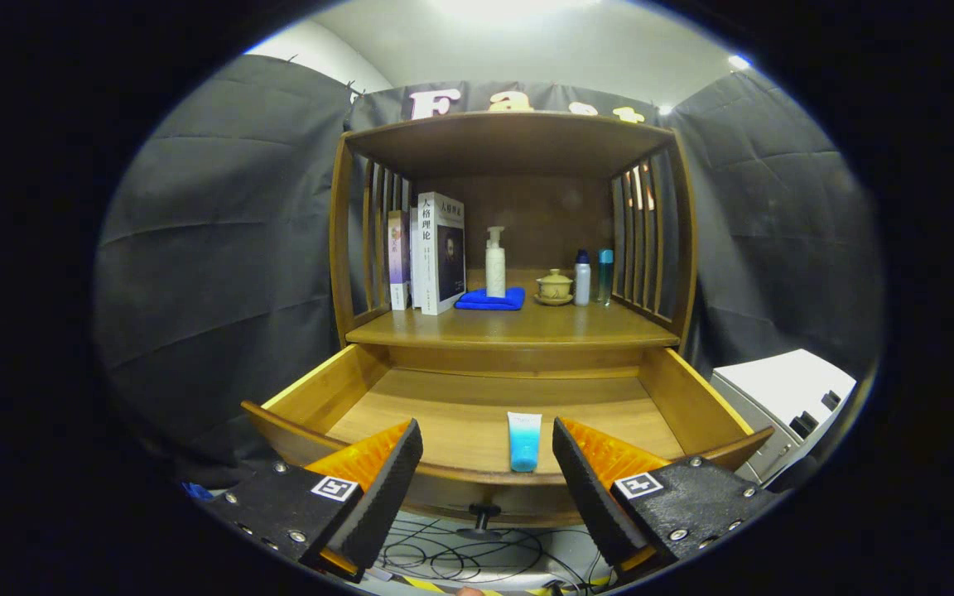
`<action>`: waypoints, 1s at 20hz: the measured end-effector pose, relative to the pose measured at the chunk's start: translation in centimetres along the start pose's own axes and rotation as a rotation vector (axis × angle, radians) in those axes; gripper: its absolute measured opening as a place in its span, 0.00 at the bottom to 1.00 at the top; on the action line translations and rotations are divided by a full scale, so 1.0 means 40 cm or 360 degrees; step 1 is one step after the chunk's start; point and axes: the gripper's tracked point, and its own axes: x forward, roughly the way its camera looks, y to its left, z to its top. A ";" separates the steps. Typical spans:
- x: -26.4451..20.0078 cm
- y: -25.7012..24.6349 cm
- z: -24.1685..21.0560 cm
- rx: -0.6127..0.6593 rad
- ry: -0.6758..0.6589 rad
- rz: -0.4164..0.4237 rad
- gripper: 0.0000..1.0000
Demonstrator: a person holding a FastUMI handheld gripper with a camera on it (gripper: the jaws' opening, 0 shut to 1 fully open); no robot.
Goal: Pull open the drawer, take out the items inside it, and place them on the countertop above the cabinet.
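The wooden drawer [336, 389] stands pulled out below the countertop [518, 329] of the cabinet. A small blue tube [523, 441] lies on the drawer floor against the front wall, just ahead of my fingers and between their lines. My gripper [487, 451] is open, hovering above the drawer's front edge with nothing between its fingers. The drawer's dark knob [483, 520] shows below the front wall, between the fingers.
On the countertop stand books [436, 252] at the left, a white pump bottle [495, 265] on a blue cloth [490, 300], a lidded cup [554, 286] and two slim bottles [591, 277]. A white box [783, 397] sits right of the drawer. Cables [460, 559] lie on the floor.
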 end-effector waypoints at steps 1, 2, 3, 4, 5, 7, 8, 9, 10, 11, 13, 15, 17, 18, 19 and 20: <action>0.021 -0.012 0.018 -0.0028 0.0028 -0.0015 0.97; 0.032 -0.023 0.025 -0.0050 0.0051 -0.0035 0.97; 0.060 -0.026 0.033 -0.0063 0.0077 -0.0051 0.97; 0.082 -0.028 0.043 -0.0060 0.0107 -0.0067 0.97; 0.101 -0.030 0.050 -0.0051 0.0130 -0.0080 0.97; 0.137 -0.042 0.059 -0.0020 0.0199 -0.0118 0.97; 0.155 -0.048 0.061 -0.0007 0.0240 -0.0140 0.97; 0.174 -0.057 0.062 0.0003 0.0285 -0.0167 0.97; 0.184 -0.067 0.066 0.0007 0.0317 -0.0191 0.97; 0.204 -0.080 0.064 0.0014 0.0356 -0.0215 0.97; 0.231 -0.107 0.055 0.0052 0.0432 -0.0268 0.97; 0.258 -0.128 0.040 0.0122 0.0514 -0.0306 0.97; 0.280 -0.141 0.029 0.0198 0.0568 -0.0328 0.97; 0.289 -0.145 0.023 0.0229 0.0585 -0.0339 0.97; 0.297 -0.152 0.010 0.0256 0.0616 -0.0349 0.97; 0.305 -0.156 -0.006 0.0275 0.0653 -0.0356 0.97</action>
